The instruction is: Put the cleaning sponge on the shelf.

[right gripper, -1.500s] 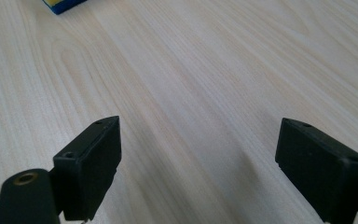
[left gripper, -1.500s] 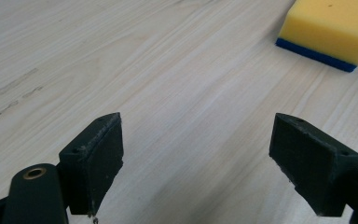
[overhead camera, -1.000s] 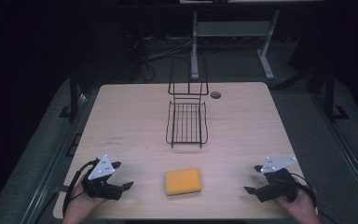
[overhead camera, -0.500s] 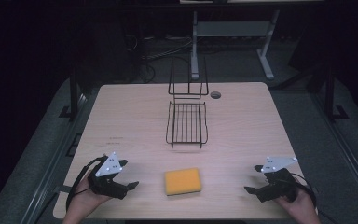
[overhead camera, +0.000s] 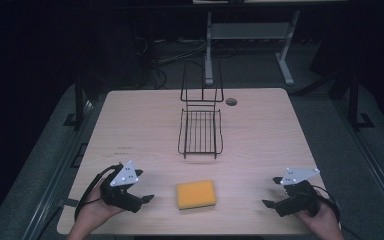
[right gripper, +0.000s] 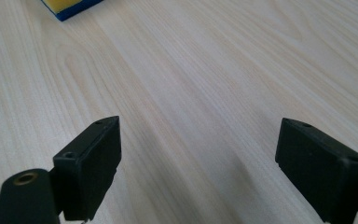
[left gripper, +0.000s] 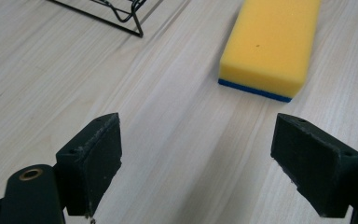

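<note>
Left gripper (overhead camera: 145, 199) sits at the near left of the table (overhead camera: 260, 125), jaws spread wide and holding nothing, aimed at the yellow sponge (overhead camera: 196, 194) just to its right, likely lining up for a grab (sponge lies flat, blue layer down, near-centre edge). Wire rack (overhead camera: 200, 131) stands farther back at centre, well apart from the sponge, probably the drop spot. Right gripper (overhead camera: 270, 204) rests near right, also wide open and empty, parked clear of the sponge.

- It looks like a lab or work room, dark all around.
- A light wooden table (overhead camera: 145, 125) stands alone.
- Cables (overhead camera: 175, 55) lie on the floor behind.
</note>
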A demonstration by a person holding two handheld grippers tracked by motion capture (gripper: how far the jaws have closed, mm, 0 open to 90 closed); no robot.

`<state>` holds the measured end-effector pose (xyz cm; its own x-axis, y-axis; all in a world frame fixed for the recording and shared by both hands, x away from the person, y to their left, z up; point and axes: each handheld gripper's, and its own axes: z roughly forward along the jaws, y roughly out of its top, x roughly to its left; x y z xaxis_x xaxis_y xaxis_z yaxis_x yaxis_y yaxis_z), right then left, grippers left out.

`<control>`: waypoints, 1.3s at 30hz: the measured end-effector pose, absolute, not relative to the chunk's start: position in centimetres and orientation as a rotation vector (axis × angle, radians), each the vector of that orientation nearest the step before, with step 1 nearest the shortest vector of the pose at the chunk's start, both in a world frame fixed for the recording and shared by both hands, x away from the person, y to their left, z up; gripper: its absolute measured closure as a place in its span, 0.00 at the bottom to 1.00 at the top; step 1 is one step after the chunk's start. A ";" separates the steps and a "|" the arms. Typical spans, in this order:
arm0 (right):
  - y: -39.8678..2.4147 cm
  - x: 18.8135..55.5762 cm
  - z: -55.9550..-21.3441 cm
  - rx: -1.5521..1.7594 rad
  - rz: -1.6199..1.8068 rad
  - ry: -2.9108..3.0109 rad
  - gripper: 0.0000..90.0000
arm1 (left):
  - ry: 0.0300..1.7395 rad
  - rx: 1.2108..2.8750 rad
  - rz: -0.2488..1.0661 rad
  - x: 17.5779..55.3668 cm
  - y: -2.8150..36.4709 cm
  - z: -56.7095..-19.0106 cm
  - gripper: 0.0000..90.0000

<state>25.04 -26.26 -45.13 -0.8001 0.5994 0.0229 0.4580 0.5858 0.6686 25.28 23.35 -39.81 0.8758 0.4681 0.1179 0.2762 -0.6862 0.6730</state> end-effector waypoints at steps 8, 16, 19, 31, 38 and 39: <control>-26.3 25.0 -45.0 0.871 1.015 2.609 0.16 | 0.490 2.383 0.357 25.5 22.3 -39.1 0.17; -26.2 25.0 -45.0 0.866 1.020 2.612 0.16 | 0.438 2.407 0.333 25.7 20.9 -38.6 0.17; -26.2 25.0 -45.0 0.865 1.019 2.611 0.16 | 0.420 2.415 0.329 25.9 20.3 -38.5 0.17; -26.1 25.0 -45.0 0.860 1.027 2.611 0.15 | 0.347 2.453 0.276 26.1 17.4 -38.8 0.17; -26.0 25.0 -45.0 0.856 1.028 2.614 0.15 | 0.308 2.473 0.250 26.3 15.8 -39.3 0.17; -26.0 25.0 -44.9 0.855 1.029 2.614 0.15 | 0.306 2.474 0.246 26.3 15.6 -39.4 0.17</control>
